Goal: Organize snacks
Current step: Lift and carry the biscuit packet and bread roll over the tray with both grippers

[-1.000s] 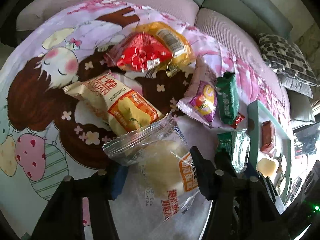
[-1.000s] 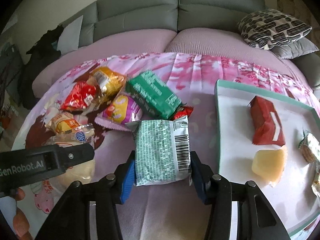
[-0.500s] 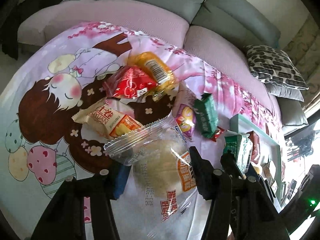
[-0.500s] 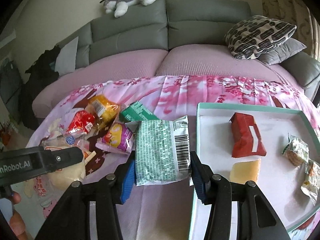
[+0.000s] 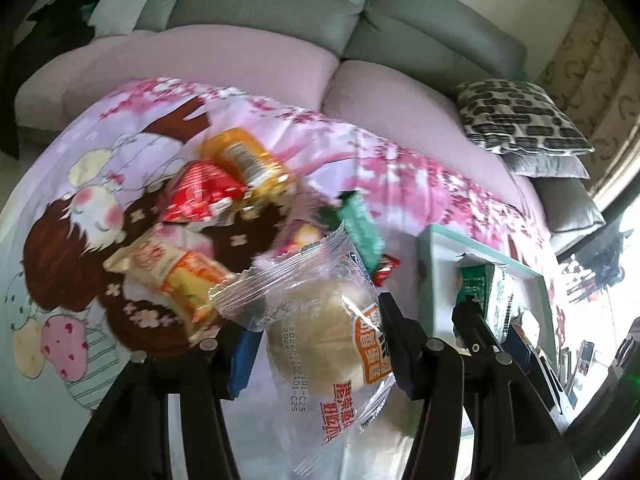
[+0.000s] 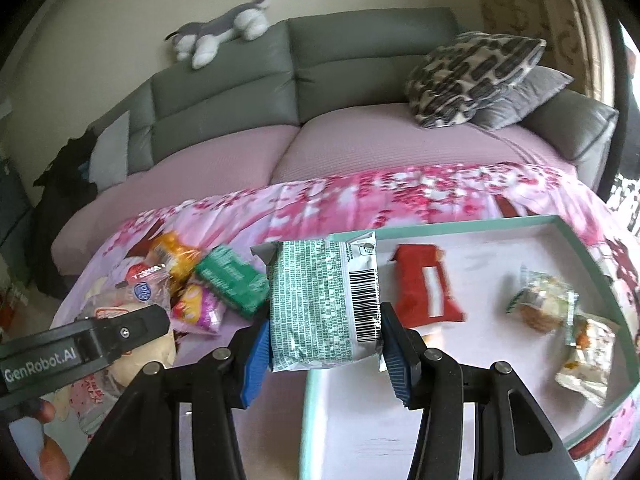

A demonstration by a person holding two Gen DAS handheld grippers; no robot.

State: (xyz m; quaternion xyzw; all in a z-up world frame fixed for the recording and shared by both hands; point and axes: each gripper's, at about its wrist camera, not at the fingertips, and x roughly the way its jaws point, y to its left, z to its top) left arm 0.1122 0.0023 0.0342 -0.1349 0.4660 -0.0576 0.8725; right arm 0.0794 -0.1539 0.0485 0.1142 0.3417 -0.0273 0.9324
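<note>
The right claw point(image 6: 324, 354) was clamped on a green packet point(image 6: 320, 304) at frame centre over the tray point(image 6: 576, 236) edge, the left claw point(image 5: 316, 348) pinching a clear-wrapped bun point(image 5: 320, 320); each probably needed lowering flat before release.

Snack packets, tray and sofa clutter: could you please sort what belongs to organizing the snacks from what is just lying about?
Belongs to the job:
- green packet in the right hand-held gripper
- clear bun packet in the left hand-held gripper
- teal-rimmed tray
- red packet
- loose snack pile

Just lying about:
- plush dog
- patterned cushion
- grey cushion
</note>
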